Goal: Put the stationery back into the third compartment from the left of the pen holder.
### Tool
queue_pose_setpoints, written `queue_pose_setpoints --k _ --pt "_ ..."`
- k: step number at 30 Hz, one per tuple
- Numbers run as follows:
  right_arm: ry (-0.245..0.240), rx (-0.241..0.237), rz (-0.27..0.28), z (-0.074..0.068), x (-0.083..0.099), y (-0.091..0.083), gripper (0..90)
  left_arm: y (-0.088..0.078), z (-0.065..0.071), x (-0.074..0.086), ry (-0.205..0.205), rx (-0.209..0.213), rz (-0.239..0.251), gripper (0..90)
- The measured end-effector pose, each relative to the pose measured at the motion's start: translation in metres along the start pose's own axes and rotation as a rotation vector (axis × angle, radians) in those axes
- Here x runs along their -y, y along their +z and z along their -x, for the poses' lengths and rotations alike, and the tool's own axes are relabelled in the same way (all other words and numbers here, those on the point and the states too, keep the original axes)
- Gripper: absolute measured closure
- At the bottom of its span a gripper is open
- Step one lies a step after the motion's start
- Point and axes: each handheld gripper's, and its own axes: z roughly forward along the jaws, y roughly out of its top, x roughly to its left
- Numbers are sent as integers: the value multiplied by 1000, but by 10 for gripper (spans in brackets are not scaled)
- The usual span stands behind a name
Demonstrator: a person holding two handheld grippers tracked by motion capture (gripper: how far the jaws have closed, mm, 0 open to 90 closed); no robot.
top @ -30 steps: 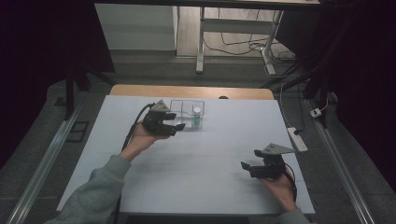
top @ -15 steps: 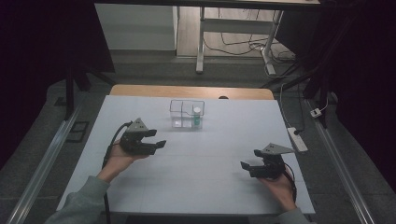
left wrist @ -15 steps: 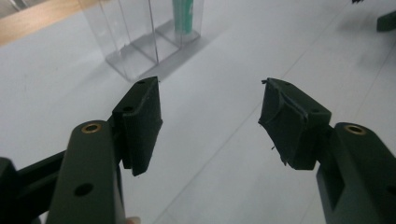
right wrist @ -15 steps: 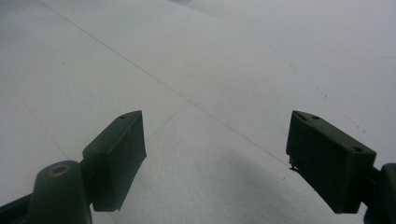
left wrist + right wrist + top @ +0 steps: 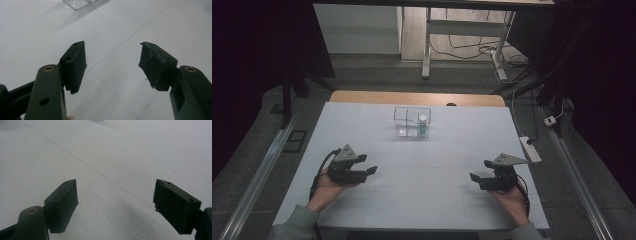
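Both grippers rest low over the near part of the white table (image 5: 422, 165), the left gripper (image 5: 371, 170) and right gripper (image 5: 474, 177) each with jaws apart and nothing between them. Well beyond them, a small green-capped bottle (image 5: 423, 125) stands upright in the right compartment of a clear plastic box (image 5: 404, 122).

I see a white table (image 5: 412, 200) on a grey floor (image 5: 257, 165). Far off, a pale desk (image 5: 427, 45) stands. Cables (image 5: 467, 47) lie there. The sides are dark.

We count: claws 2, left claw (image 5: 371, 170) and right claw (image 5: 474, 177) | clear box (image 5: 412, 121) 1, compartments 2 | small bottle (image 5: 423, 124) 1 | surface (image 5: 422, 195) 1 | power strip (image 5: 530, 149) 1
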Motion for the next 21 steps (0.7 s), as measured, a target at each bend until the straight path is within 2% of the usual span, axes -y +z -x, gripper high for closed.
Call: queue_pose_setpoints --k 5,9,14,21 --pt "-4 -6 4 0 0 -1 193 -5 2 14 5 -32 -15 376" --pt "-8 -11 7 -1 0 -1 193 -7 0 23 -12 -34 -28 369" --pt "-11 -16 10 -1 -1 -3 193 -12 -5 29 -50 -34 -19 367" --pt "-17 -17 6 -2 -1 -2 194 -15 -8 32 -62 -36 -8 367"
